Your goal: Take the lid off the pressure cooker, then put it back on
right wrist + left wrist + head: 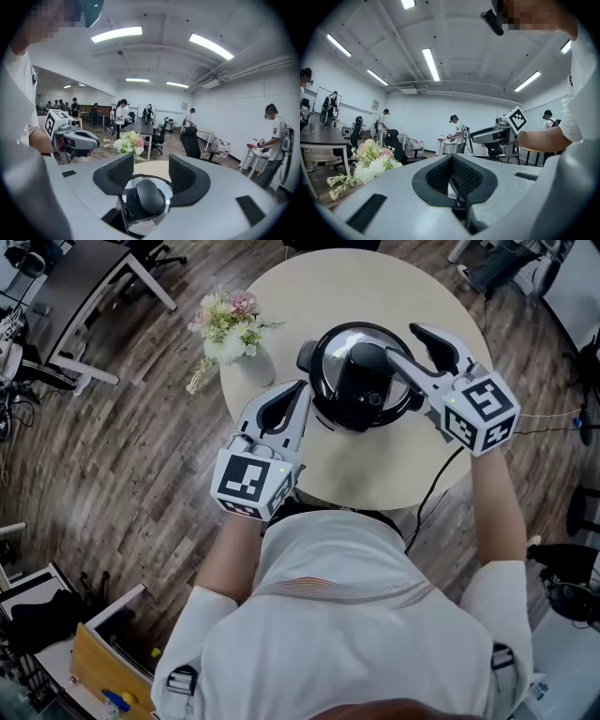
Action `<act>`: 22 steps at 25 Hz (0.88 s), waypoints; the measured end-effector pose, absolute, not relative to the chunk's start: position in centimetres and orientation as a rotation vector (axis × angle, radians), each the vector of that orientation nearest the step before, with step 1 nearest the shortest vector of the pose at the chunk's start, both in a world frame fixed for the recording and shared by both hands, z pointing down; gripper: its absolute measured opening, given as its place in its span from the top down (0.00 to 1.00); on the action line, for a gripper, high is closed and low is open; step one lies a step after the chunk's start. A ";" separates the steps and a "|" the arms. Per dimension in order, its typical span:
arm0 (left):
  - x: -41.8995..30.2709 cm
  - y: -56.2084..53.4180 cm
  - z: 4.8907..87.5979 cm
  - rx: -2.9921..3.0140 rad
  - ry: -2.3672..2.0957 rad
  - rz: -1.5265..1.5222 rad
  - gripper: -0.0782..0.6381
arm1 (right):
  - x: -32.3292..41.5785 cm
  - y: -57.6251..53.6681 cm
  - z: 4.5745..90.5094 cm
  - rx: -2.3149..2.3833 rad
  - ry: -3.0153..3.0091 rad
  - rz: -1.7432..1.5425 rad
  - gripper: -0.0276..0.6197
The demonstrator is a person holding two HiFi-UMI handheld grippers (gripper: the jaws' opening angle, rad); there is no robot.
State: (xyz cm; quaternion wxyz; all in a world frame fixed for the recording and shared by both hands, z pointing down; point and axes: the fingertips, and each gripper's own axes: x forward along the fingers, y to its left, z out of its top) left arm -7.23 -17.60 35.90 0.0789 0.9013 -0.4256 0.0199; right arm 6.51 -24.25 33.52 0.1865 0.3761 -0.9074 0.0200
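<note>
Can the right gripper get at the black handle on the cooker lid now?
Probably yes. The right gripper is open, the black handle lies just below its spread jaws, and nothing stands between them.

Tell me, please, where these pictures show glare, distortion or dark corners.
Head view: soft, even light; pale reflections on the rim of the cooker lid. Left gripper view: strong fisheye bending, black corners, washed-out ceiling lights. Right gripper view: the same fisheye and black corners; its light strips glare too.

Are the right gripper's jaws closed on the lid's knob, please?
No, the right gripper has its jaws apart, clear of the knob.
</note>
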 end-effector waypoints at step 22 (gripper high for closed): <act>-3.5 -17.3 34.7 2.733 -1.243 0.113 0.88 | 13.6 -17.9 32.7 1.641 -2.685 0.150 0.95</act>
